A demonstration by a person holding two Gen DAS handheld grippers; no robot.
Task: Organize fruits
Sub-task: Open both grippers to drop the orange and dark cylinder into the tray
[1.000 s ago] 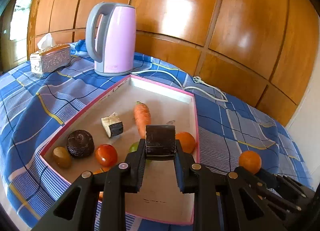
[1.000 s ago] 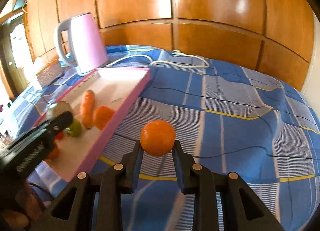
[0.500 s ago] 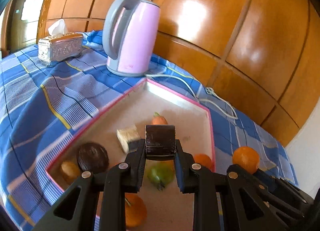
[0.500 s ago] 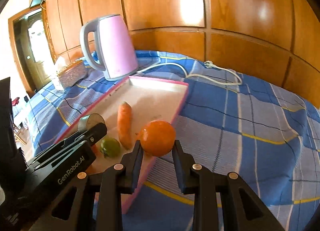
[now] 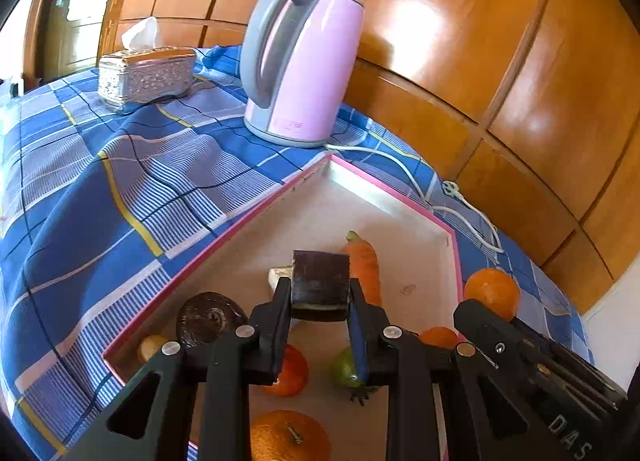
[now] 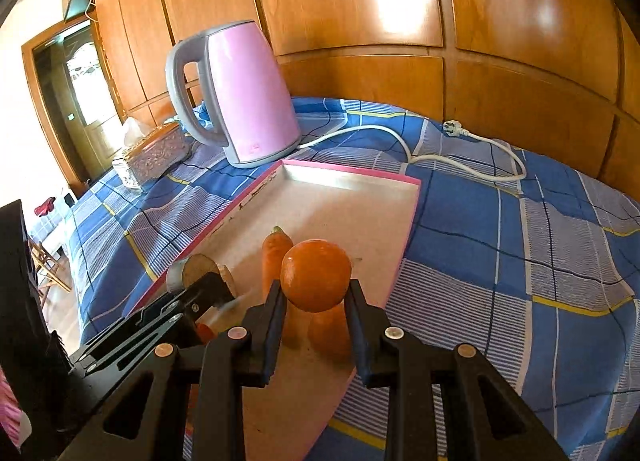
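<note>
My left gripper [image 5: 320,293] is shut on a dark eggplant piece [image 5: 320,279] and holds it above the pink-rimmed tray [image 5: 384,197]. In the tray lie a carrot [image 5: 366,265], a dark round fruit [image 5: 208,319], a tomato [image 5: 294,375], a green fruit [image 5: 344,371], an orange [image 5: 290,437] and another eggplant piece [image 5: 280,275]. My right gripper [image 6: 316,297] is shut on an orange [image 6: 316,275] above the tray's [image 6: 352,173] right side, over the carrot [image 6: 276,253]. The left gripper [image 6: 200,285] shows at the lower left there.
A pink electric kettle [image 5: 300,61] stands behind the tray on the blue checked cloth [image 5: 120,181], its white cord [image 6: 460,157] trailing right. A silver tissue box [image 5: 144,75] sits at the far left. Wooden wall panels [image 6: 360,21] close the back.
Both grippers have moved left and forward over the tray. The right gripper carried the orange from above the cloth to above the tray. The left still holds the eggplant piece.
</note>
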